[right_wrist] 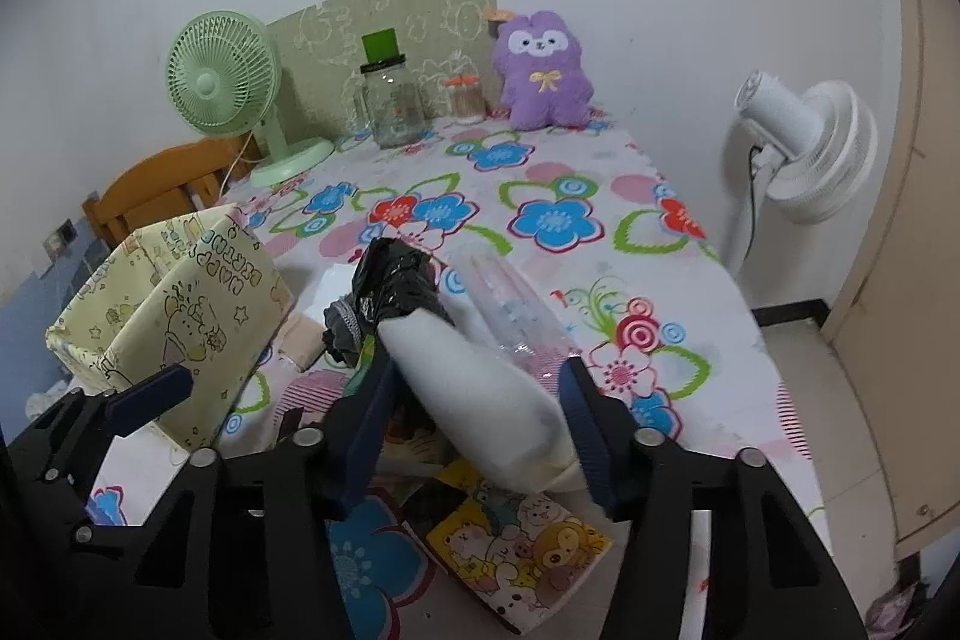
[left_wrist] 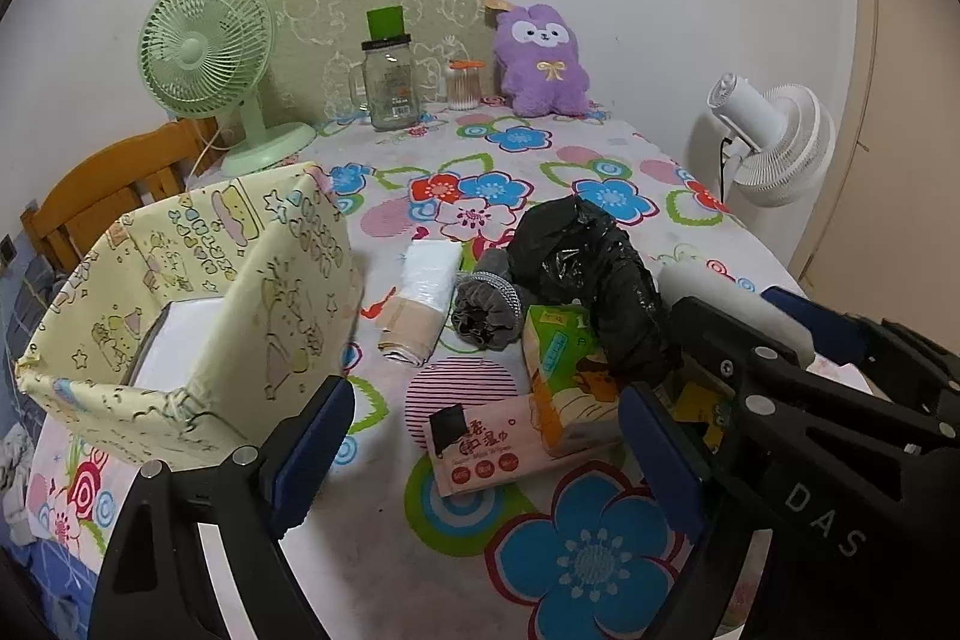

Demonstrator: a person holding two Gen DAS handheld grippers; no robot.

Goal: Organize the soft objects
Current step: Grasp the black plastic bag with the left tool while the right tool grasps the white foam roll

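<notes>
- While my left gripper [left_wrist: 486, 442] hangs with its jaws spread wide and nothing between the pads, the left wrist view shows the heap I am sorting, near the table's near edge: a pink wet-wipes pack [left_wrist: 480, 451], an orange tissue pack [left_wrist: 564, 376], a crumpled black plastic bag [left_wrist: 591, 274] and a grey knitted piece [left_wrist: 486, 307].
- Beside them, toward the left edge of the table, stands the yellow fabric storage box [left_wrist: 192, 292], open at the top, which I judge is where the soft things belong; something white already lies inside.
- Just behind the heap lie a wrapped white packet [left_wrist: 429, 268] and a folded beige cloth [left_wrist: 411, 331], both untouched.
- My right gripper [left_wrist: 729, 340] shows at the right of that view, with a white foam roll [left_wrist: 738, 307] in its jaws.
- From the right wrist view, my right gripper [right_wrist: 480, 412] has its blue pads on either side of the white foam roll [right_wrist: 474, 388]; both pads seem to touch it, so I count it as gripped, softly enough not to crush it.
- Under the roll lies a cartoon-printed tissue pack [right_wrist: 522, 538], and a clear plastic sleeve [right_wrist: 510, 304] lies just beyond it.
- At the far edge of the table the purple plush toy [right_wrist: 543, 67] sits upright, not yet sorted.
</notes>
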